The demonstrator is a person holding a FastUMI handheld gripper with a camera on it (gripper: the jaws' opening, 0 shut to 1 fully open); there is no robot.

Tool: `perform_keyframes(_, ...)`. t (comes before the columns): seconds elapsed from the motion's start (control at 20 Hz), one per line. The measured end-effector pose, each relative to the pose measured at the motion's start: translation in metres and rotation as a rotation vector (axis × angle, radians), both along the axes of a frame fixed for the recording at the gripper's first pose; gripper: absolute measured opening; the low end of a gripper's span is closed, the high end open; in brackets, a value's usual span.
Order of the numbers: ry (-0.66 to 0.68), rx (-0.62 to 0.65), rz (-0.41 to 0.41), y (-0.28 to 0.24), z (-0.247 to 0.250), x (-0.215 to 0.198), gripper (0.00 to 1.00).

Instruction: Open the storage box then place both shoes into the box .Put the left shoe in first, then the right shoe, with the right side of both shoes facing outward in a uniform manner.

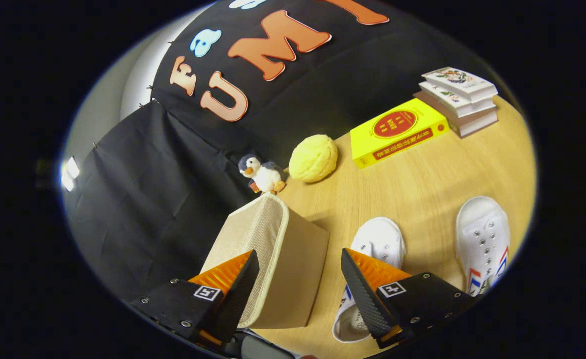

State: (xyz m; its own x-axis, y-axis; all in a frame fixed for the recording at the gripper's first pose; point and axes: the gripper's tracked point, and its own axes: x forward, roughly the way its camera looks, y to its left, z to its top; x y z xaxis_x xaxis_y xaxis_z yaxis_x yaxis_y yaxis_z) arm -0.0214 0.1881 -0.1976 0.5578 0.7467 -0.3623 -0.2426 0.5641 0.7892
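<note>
The gripper (300, 279) has two wedge-shaped fingers (238, 291), each tapering to a point at the far end — broad and blocky at the near end. The inner faces carry a fine diamond-textured grip pattern; the outer faces are ribbed with close parallel ridges. Each finger sits in a dark, flat mounting block fastened with small silver screws, and each block bears a square black-and-white fiducial marker. The fingers stand apart.
</note>
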Motion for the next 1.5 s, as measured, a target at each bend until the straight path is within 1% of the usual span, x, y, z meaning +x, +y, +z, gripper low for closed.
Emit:
perform_keyframes(0.15, 0.091, 0.121, 0.064, 0.026, -0.003, -0.007, 0.98)
perform_keyframes(0.3, 0.112, 0.165, 0.108, 0.041, -0.003, -0.010, 0.98)
perform_keyframes(0.45, 0.150, 0.242, 0.163, 0.056, 0.003, -0.018, 0.98)
perform_keyframes(0.6, 0.198, 0.288, 0.189, 0.065, 0.004, -0.021, 0.97)
perform_keyframes(0.8, 0.196, 0.336, 0.206, 0.063, 0.019, -0.025, 0.93)
perform_keyframes(0.85, 0.196, 0.330, 0.196, 0.060, 0.019, -0.024, 0.89)
perform_keyframes(0.9, 0.203, 0.331, 0.185, 0.057, 0.020, -0.022, 0.86)
perform_keyframes(0.95, 0.209, 0.343, 0.183, 0.053, 0.024, -0.023, 0.76)
perform_keyframes(1.0, 0.202, 0.365, 0.175, 0.050, 0.031, -0.021, 0.72)
perform_keyframes(1.05, 0.181, 0.395, 0.164, 0.043, 0.043, -0.019, 0.62)
perform_keyframes(1.1, 0.166, 0.425, 0.154, 0.039, 0.055, -0.016, 0.56)
perform_keyframes(1.15, 0.156, 0.431, 0.148, 0.038, 0.062, -0.016, 0.44)
perform_keyframes(1.25, 0.131, 0.377, 0.108, 0.038, 0.065, -0.009, 0.15)
perform_keyframes(1.35, 0.107, 0.389, 0.114, 0.040, 0.084, -0.013, 0.06)
perform_keyframes(1.45, 0.103, 0.415, 0.119, 0.046, 0.104, -0.015, 0.06)
perform_keyframes(1.5, 0.088, 0.409, 0.121, 0.050, 0.112, -0.015, 0.06)
